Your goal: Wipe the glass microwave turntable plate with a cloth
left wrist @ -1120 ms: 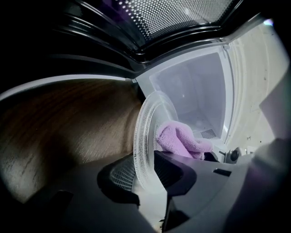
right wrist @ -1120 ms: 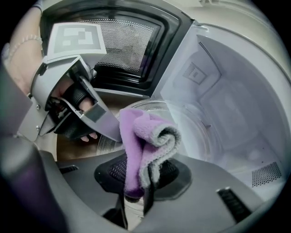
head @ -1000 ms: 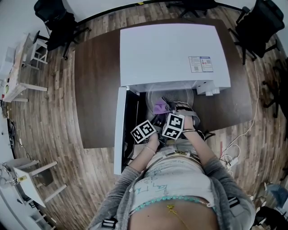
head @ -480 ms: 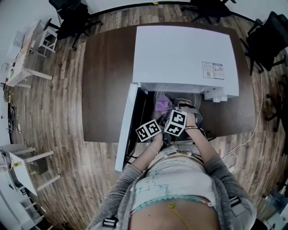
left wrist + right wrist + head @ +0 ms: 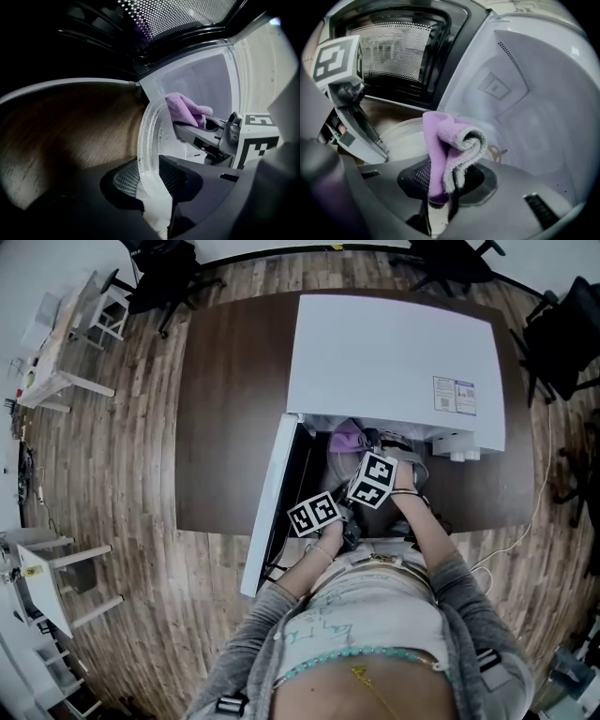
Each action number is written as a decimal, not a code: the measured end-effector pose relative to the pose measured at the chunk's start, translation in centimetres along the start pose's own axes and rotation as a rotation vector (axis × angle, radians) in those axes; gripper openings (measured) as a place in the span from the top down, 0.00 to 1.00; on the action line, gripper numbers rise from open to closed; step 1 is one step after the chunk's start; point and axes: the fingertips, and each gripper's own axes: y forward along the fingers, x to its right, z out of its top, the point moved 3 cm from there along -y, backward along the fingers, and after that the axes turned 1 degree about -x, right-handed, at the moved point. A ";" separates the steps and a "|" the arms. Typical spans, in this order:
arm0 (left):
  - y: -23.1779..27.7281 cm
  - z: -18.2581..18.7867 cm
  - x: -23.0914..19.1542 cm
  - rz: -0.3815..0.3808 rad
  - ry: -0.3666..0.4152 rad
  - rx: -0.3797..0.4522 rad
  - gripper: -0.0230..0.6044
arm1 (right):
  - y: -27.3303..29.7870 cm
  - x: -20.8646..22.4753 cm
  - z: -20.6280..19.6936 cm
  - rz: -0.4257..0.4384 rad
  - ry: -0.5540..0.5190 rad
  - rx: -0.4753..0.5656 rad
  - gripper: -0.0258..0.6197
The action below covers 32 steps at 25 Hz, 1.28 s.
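The glass turntable plate (image 5: 151, 140) stands on edge in front of the open microwave, and my left gripper (image 5: 152, 182) is shut on its lower rim. A folded purple cloth (image 5: 449, 150) sticks up out of my right gripper (image 5: 439, 190), which is shut on it. In the left gripper view the cloth (image 5: 185, 108) rests against the plate's right-hand face near the upper rim. From the head view the cloth (image 5: 348, 438) shows at the mouth of the cavity, with both marker cubes just below it. The plate (image 5: 399, 137) lies left of the cloth in the right gripper view.
The white microwave (image 5: 394, 352) sits on a dark brown table (image 5: 230, 409), its door (image 5: 270, 512) swung open to the left. Inside the white cavity (image 5: 525, 108) the turntable hub (image 5: 496, 152) is bare. Black chairs stand round the table, and a cable (image 5: 511, 535) lies on the floor at right.
My right gripper has carried the cloth farther away from me, toward the cavity mouth and across the plate. The left gripper has kept the plate still.
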 end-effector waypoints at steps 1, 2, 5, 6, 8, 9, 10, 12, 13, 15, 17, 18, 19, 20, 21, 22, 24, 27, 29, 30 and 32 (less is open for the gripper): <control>-0.1 0.0 0.0 0.000 0.000 0.000 0.78 | 0.0 0.4 0.0 -0.004 0.009 0.001 0.78; -0.1 0.0 0.0 0.001 0.000 -0.001 0.78 | -0.1 0.8 0.0 -0.010 0.017 0.002 0.78; -0.1 0.1 0.0 0.002 0.000 0.000 0.78 | -0.1 1.6 -0.4 -0.023 0.028 -0.001 0.78; -0.1 0.1 0.0 0.002 0.000 0.000 0.78 | -0.1 1.8 -0.6 -0.030 0.030 -0.003 0.78; -0.1 0.1 0.1 0.001 0.000 0.000 0.78 | -0.2 2.3 -0.8 -0.045 0.037 -0.007 0.78; -0.1 0.1 0.1 0.001 0.000 0.000 0.78 | -0.3 2.5 -0.9 -0.050 0.043 -0.008 0.78; -0.2 0.1 0.1 0.001 0.000 0.000 0.78 | -0.3 2.6 -1.0 -0.053 0.050 -0.010 0.78; -0.2 0.0 0.0 0.001 -0.001 -0.001 0.78 | -0.3 2.8 -1.2 -0.059 0.066 -0.012 0.78; -0.2 0.0 0.0 0.001 -0.002 -0.002 0.78 | -0.3 2.9 -1.4 -0.062 0.074 -0.014 0.78; -0.2 0.0 0.0 0.000 -0.003 -0.002 0.78 | -0.2 3.0 -1.9 -0.066 0.092 -0.019 0.78; -0.2 0.0 0.0 0.001 -0.003 -0.003 0.78 | -0.3 3.2 -2.3 -0.071 0.106 -0.025 0.78; -0.3 0.0 0.0 0.001 -0.003 -0.003 0.78 | -0.3 3.3 -2.5 -0.073 0.114 -0.027 0.78; -0.3 0.0 0.0 0.001 -0.003 -0.003 0.78 | -0.4 3.5 -2.7 -0.077 0.124 -0.028 0.78; -0.2 0.0 0.0 0.001 -0.004 -0.003 0.78 | -0.4 3.7 -3.0 -0.081 0.135 -0.029 0.78; -0.2 0.0 -0.1 0.001 -0.005 -0.003 0.78 | -0.5 3.9 -3.4 -0.085 0.147 -0.031 0.78; -0.2 0.0 -0.1 0.001 -0.005 -0.004 0.78 | -0.5 4.0 -3.7 -0.088 0.159 -0.033 0.78; -0.2 0.0 -0.1 0.002 -0.006 -0.006 0.78 | -0.6 4.2 -4.4 -0.090 0.180 -0.041 0.78; -0.2 0.0 -0.1 0.002 -0.004 -0.006 0.78 | -0.9 4.3 -5.5 -0.096 0.201 -0.058 0.78; -0.2 0.0 -0.1 0.004 -0.004 -0.004 0.78 | -1.0 4.3 -6.0 -0.102 0.208 -0.062 0.78; -0.2 0.0 -0.1 0.004 -0.004 -0.003 0.78 | -1.1 4.2 -6.2 -0.106 0.210 -0.062 0.78; -0.1 0.0 -0.1 0.002 -0.003 -0.004 0.78 | -1.2 4.1 -6.6 -0.110 0.224 -0.066 0.78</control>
